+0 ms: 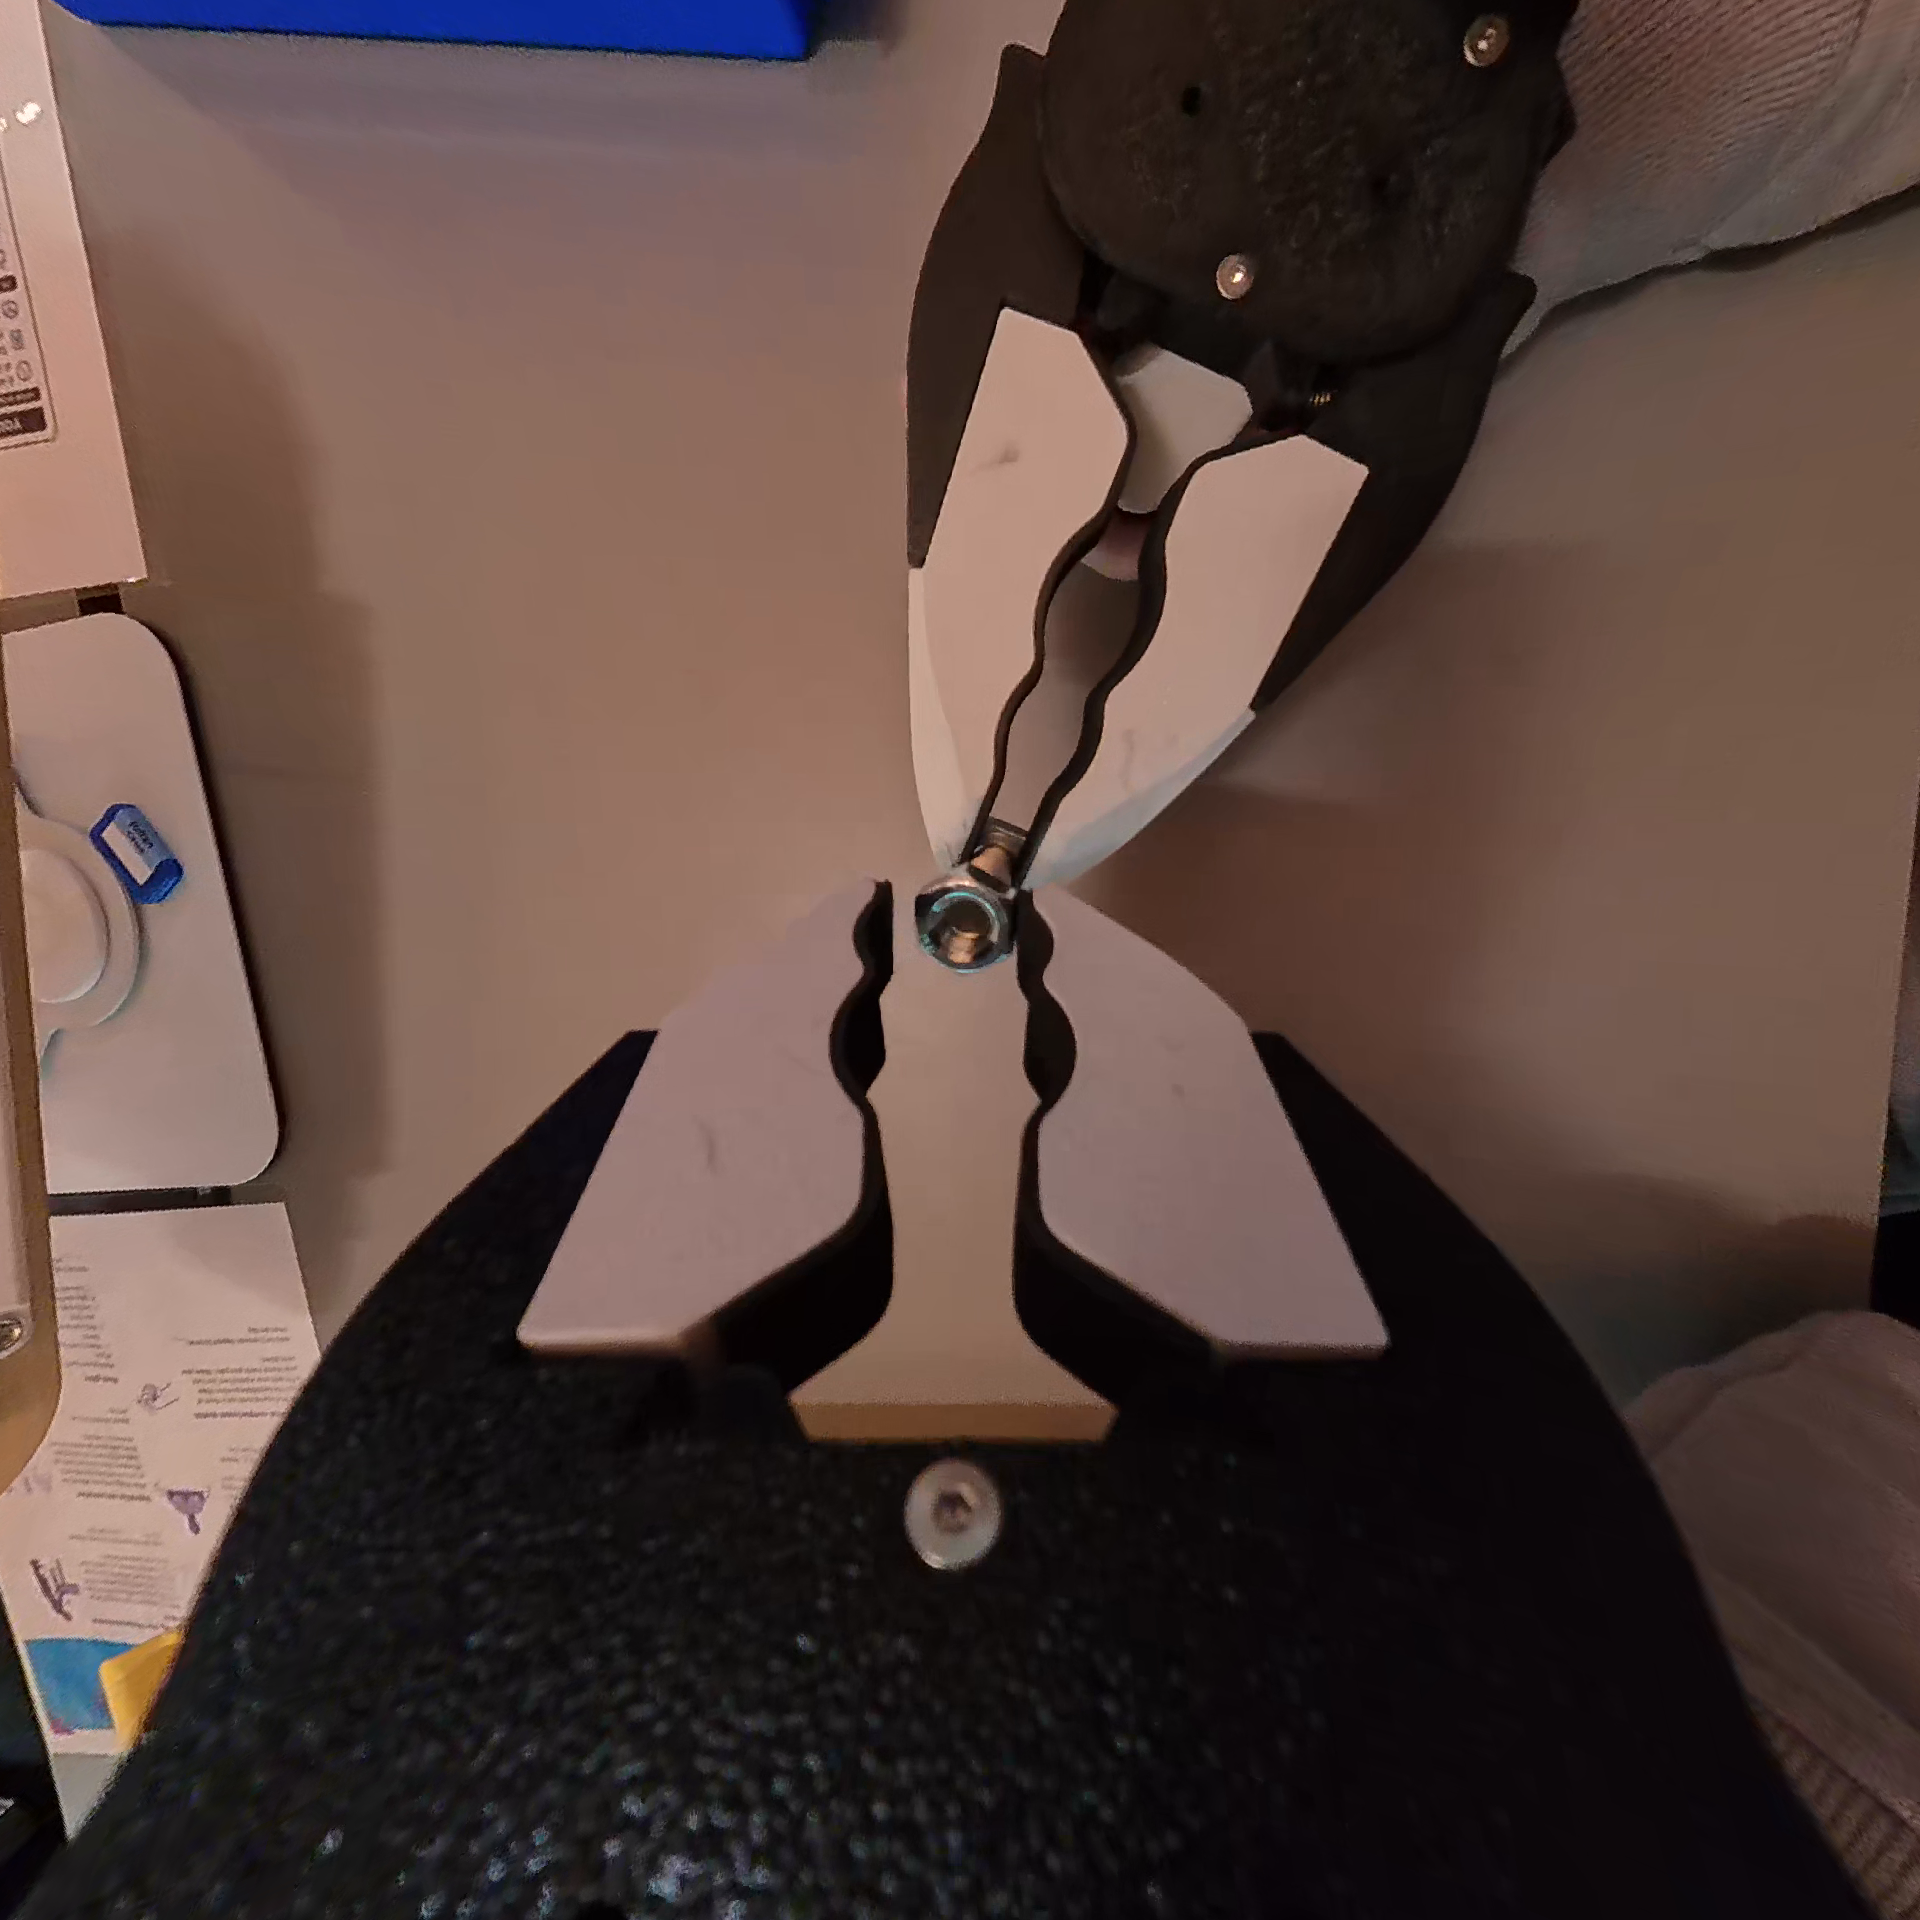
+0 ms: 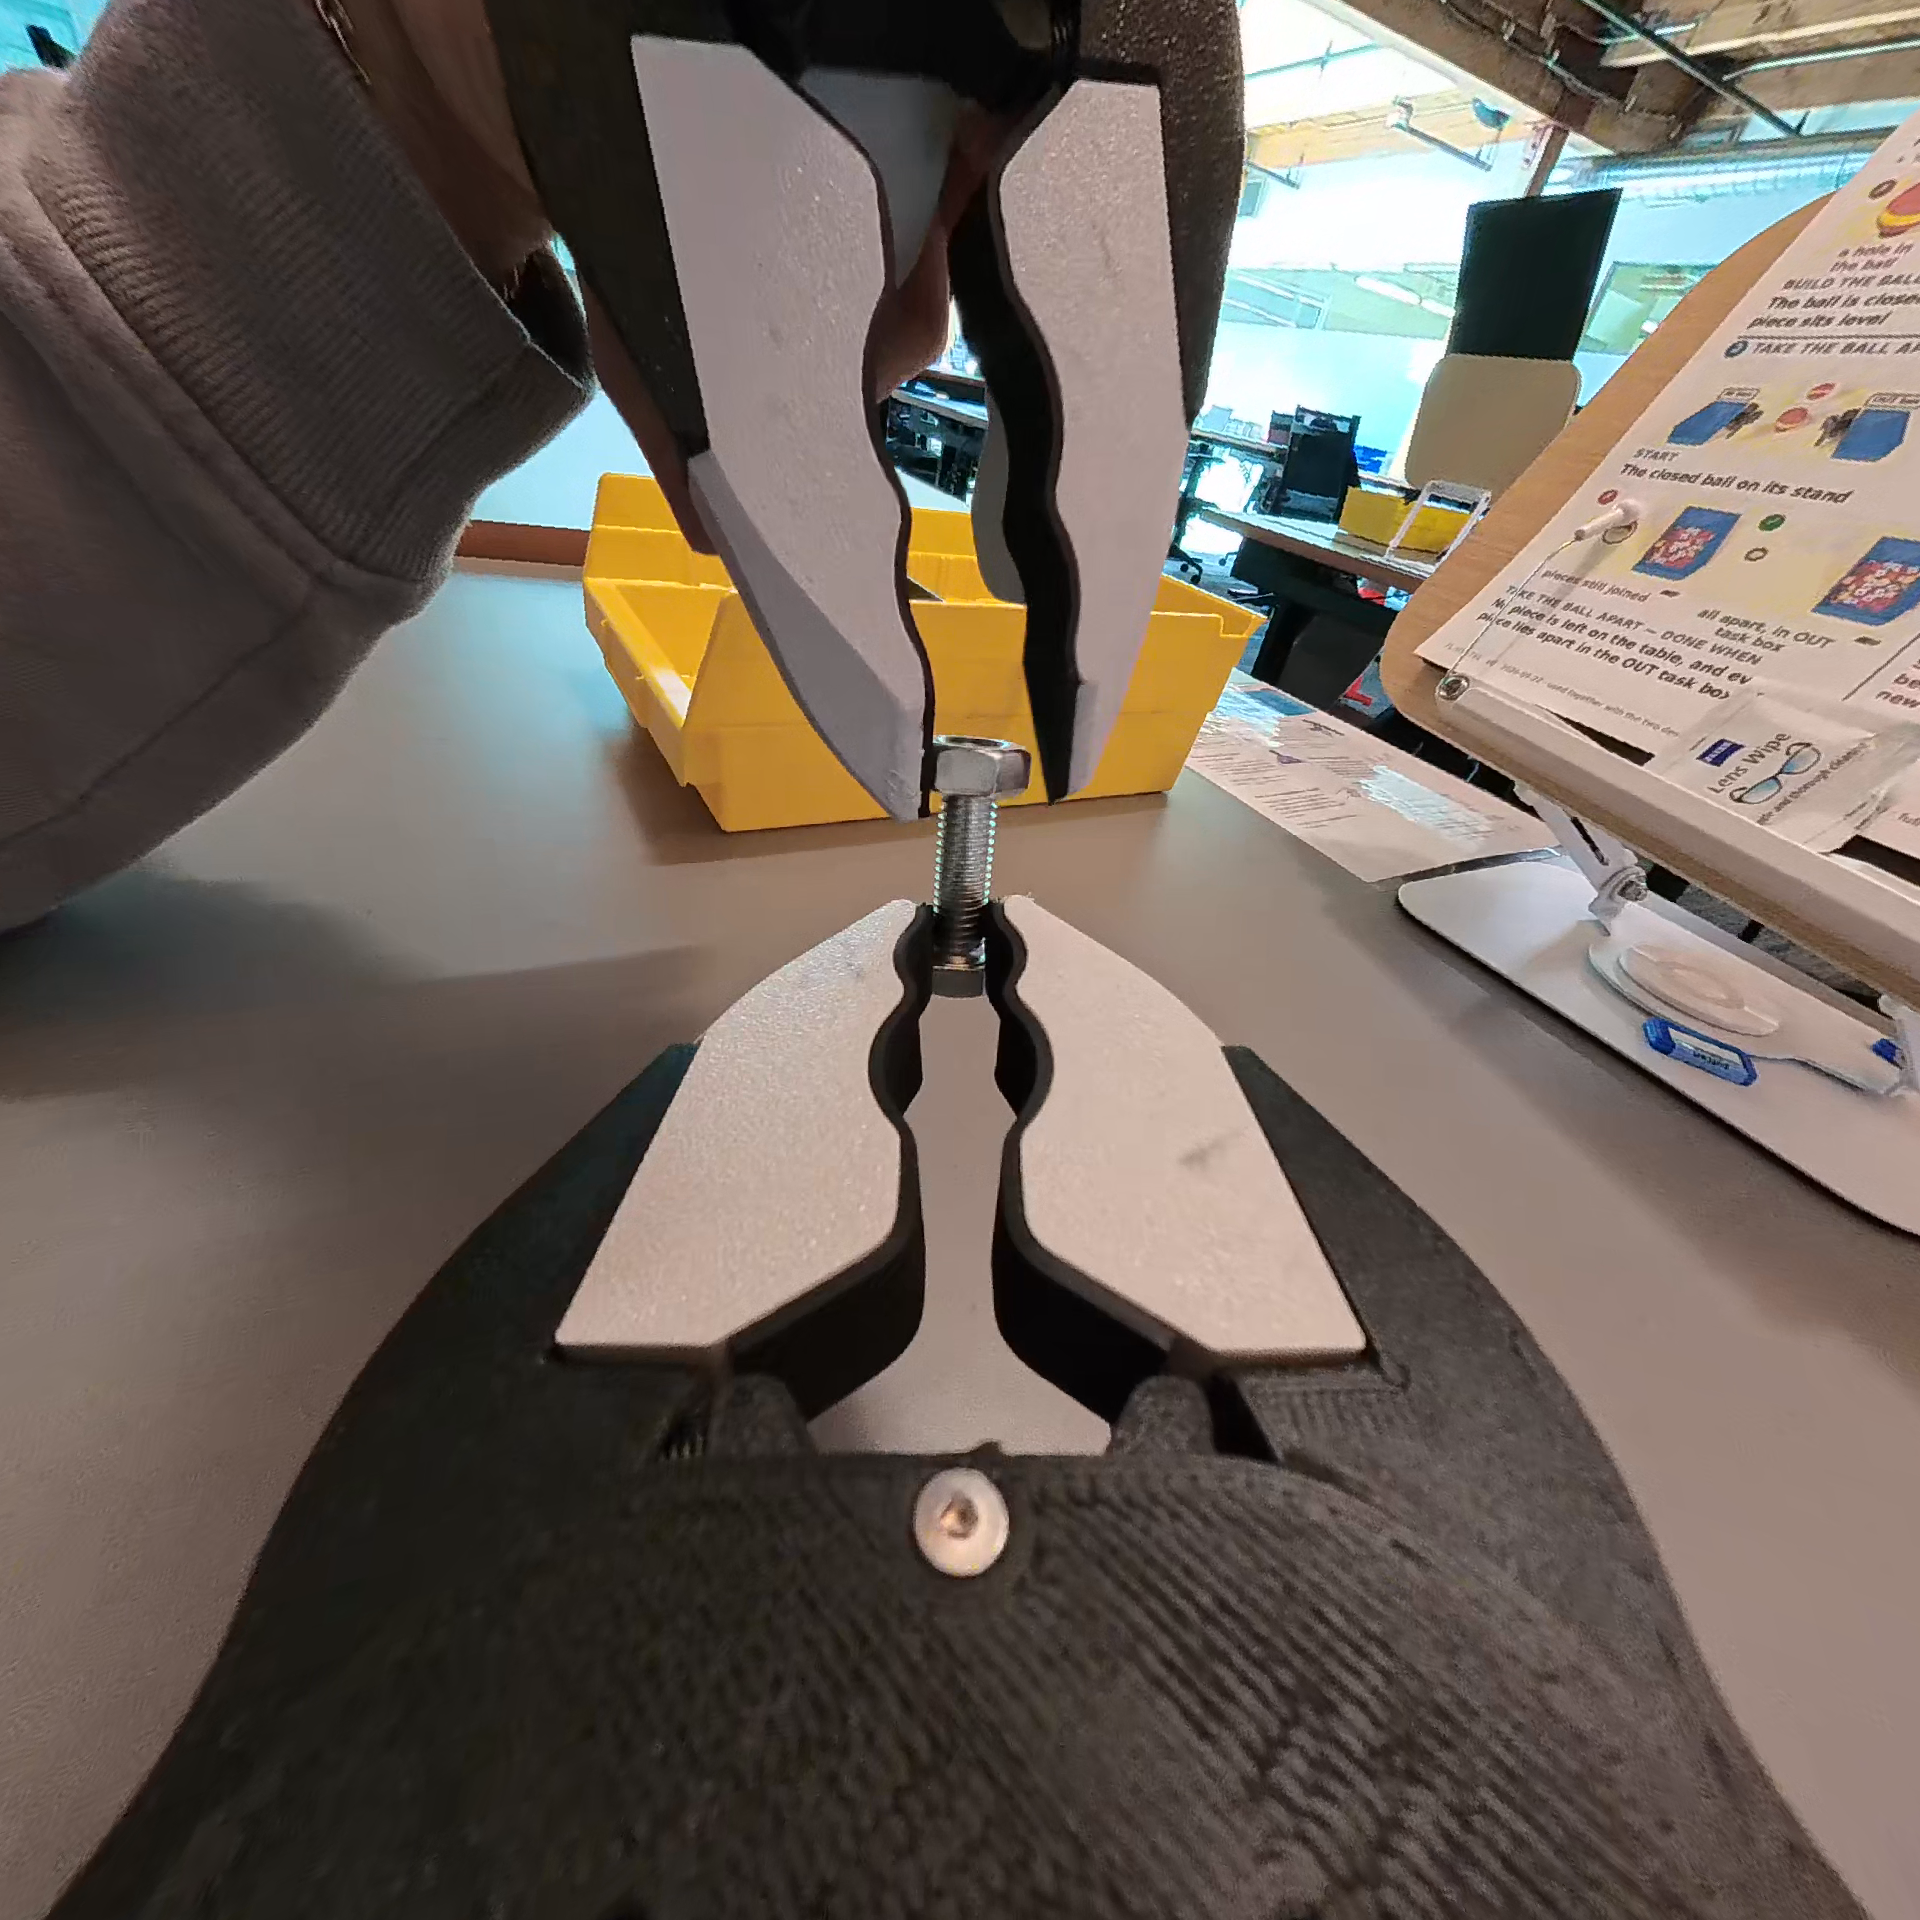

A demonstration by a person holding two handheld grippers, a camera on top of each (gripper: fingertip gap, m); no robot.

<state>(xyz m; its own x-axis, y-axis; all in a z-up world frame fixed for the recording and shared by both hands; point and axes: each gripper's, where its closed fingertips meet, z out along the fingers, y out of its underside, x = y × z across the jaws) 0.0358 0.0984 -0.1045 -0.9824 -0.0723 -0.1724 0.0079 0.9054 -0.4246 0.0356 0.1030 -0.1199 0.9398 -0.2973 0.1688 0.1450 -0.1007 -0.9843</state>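
The right gripper (image 2: pixel 961 940) lies low, its pads squeezed on a bolt (image 2: pixel 962 862). The left gripper (image 2: pixel 987 795) points down from above, its fingers a little apart around the nut (image 2: pixel 981 769).

Bolt (image 2: pixel 964 862) upright above table (image 2: pixel 312 1039), its lower end between right gripper (image 2: pixel 958 935) fingertips, nut (image 2: pixel 981 771) on top between left gripper (image 2: pixel 987 800) fingertips, bin (image 2: pixel 790 748) behind, stand (image 2: pixel 1662 914) to the right.

Printed instruction sheet (image 2: pixel 1756 488) on tilted wooden stand, upper right: writing present. Small wipe packet (image 2: pixel 1766 779) below it, lettered. Leaflet (image 2: pixel 1340 779) flat on surface (image 2: pixel 312 1039), fine print. Blue tag (image 2: pixel 1699 1060) on white base: too small to read.
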